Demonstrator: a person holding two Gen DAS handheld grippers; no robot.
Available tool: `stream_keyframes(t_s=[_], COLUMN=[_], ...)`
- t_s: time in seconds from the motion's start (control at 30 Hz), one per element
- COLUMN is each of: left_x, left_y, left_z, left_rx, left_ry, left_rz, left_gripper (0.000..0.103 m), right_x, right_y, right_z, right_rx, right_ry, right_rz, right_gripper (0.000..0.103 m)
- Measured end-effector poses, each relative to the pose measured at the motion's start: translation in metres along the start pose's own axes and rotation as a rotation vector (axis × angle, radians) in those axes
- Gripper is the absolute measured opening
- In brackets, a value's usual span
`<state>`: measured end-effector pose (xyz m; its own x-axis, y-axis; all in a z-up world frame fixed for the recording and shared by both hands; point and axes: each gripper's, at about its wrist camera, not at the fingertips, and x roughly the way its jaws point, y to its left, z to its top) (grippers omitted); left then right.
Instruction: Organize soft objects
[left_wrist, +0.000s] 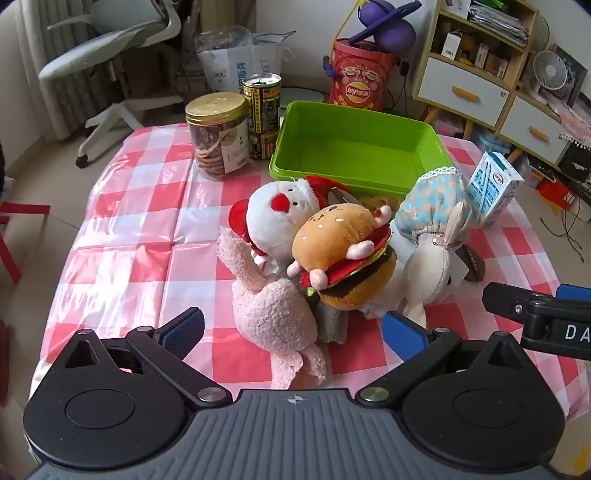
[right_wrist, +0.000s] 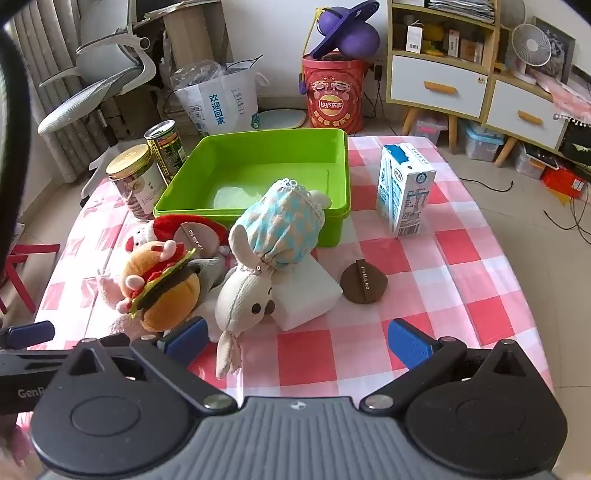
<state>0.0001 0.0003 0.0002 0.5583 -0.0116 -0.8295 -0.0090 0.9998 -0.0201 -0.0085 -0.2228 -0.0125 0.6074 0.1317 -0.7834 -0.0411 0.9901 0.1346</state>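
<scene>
- Step in hand: approach, pre-grasp. Nothing picked yet; green bin at far side of desk holds no toys, so task looks barely begun.
- Soft toys piled mid-desk, just near of bin: pink plush nearest, burger plush leaning on it, Santa plush behind, bunny doll in blue dress to the right, head-down.
- Left claw spread wide, empty, hanging over pink plush w/o touching.
- Right claw likewise wide open, empty, near bunny's ear.
- Hard items (cookie jar, can, milk carton) apart from pile; prob. to be left alone.
- Next: drop left claw onto pink or burger plush, close on bulk, lift clear, carry far to bin. Needs deep bite since plush squashes; pile likely to shift.
</scene>
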Motion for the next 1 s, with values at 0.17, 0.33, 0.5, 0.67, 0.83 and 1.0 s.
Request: stream_keyframes(t_s=[0.17, 0.33, 0.5, 0.67, 0.83, 1.0], left_x=[0.001, -0.002, -0.002, 0.000, 0.001, 0.002], left_y=[-0.001, 0.000, 0.000, 0.005, 0.006, 0.006], left_z=[0.000, 0.002, 0.003, 0.001, 0.002, 0.002], left_rx=[0.004, -0.007, -0.011, -0.017, -0.023, -0.025], left_ry=[0.002, 0.002, 0.002, 0.002, 0.003, 0.003], left_rz=[0.013, 0.003, 0.001, -0.003, 0.000, 0.001], left_gripper=[0.098, 0.098, 0.098, 0.098, 0.098, 0.098], right_x=[0.000, 0.002, 0.002, 0.003, 0.003, 0.003], right_y=[0.003, 0.007, 0.007, 0.006, 0.006, 0.006], right_z=[0.002, -0.005, -0.002, 0.000, 0.000, 0.000], right_rx=[-0.005, -0.006, -0.006, -0.004, -0.004, -0.004], right_ry=[-0.012, -0.011, -0.010, -0.009, -0.010, -0.010], right_rz=[-0.006, -0.006, -0.009, -0.011, -0.011, -0.011], right_gripper=[0.087, 0.087, 0.087, 0.087, 0.087, 0.087])
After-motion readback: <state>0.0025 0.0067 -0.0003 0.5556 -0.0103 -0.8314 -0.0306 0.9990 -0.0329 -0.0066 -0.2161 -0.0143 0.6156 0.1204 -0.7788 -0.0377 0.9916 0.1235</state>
